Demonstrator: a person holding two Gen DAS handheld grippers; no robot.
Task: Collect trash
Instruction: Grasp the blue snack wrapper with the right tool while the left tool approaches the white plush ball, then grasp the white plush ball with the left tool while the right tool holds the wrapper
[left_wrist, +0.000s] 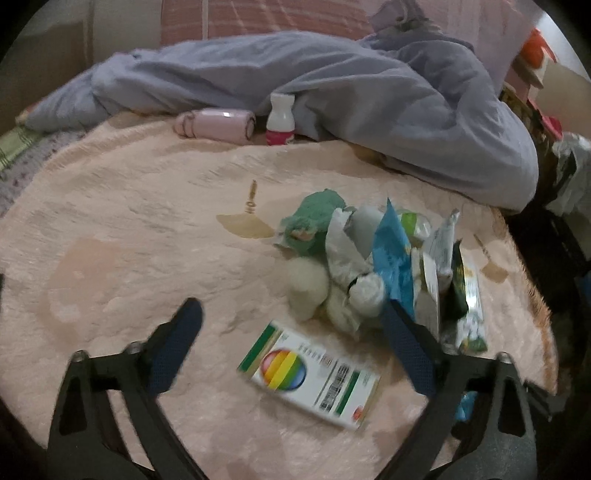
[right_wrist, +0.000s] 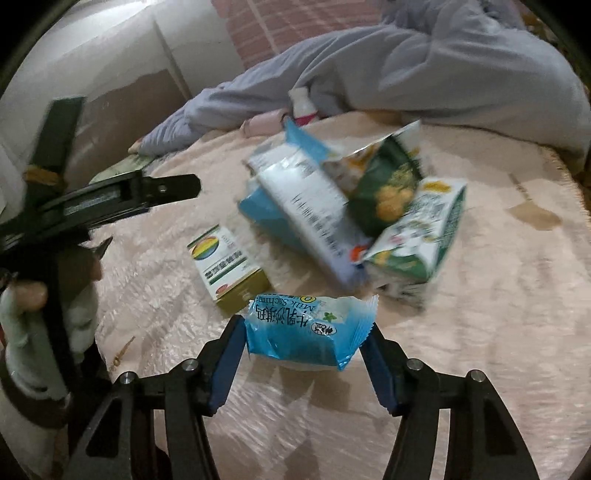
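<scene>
blue wrapper (right_wrist: 308, 332): lies on the pink blanket (right_wrist: 480, 314) squarely between the right claw's two blue pads, at 12 o'clock from that claw and right up against it
long axis: runs 9 to 3 o'clock in the right wrist view, so across the gap from pad to pad; its crimped ends point at the pads
right claw (right_wrist: 306, 339): partly apart, pads just at the wrapper's two ends; whether they already press on it I cannot tell
nearer hand: the right, clearly; the left claw (left_wrist: 291, 321) is wide apart with nothing between its pads
small box (left_wrist: 308, 374): white and green with a rainbow disc, flat on the blanket at 12 o'clock just ahead of the left claw, its long axis slanting from 10 to 4 o'clock
wrapper pile (right_wrist: 351, 206): snack bags and a carton heaped at 12 to 1 o'clock beyond the blue wrapper, apart from it
judgement: closing along the long axis will likely crumple the wrapper before it holds
farther out: a small white bottle (left_wrist: 280, 118) near the grey quilt (left_wrist: 332, 85)
</scene>
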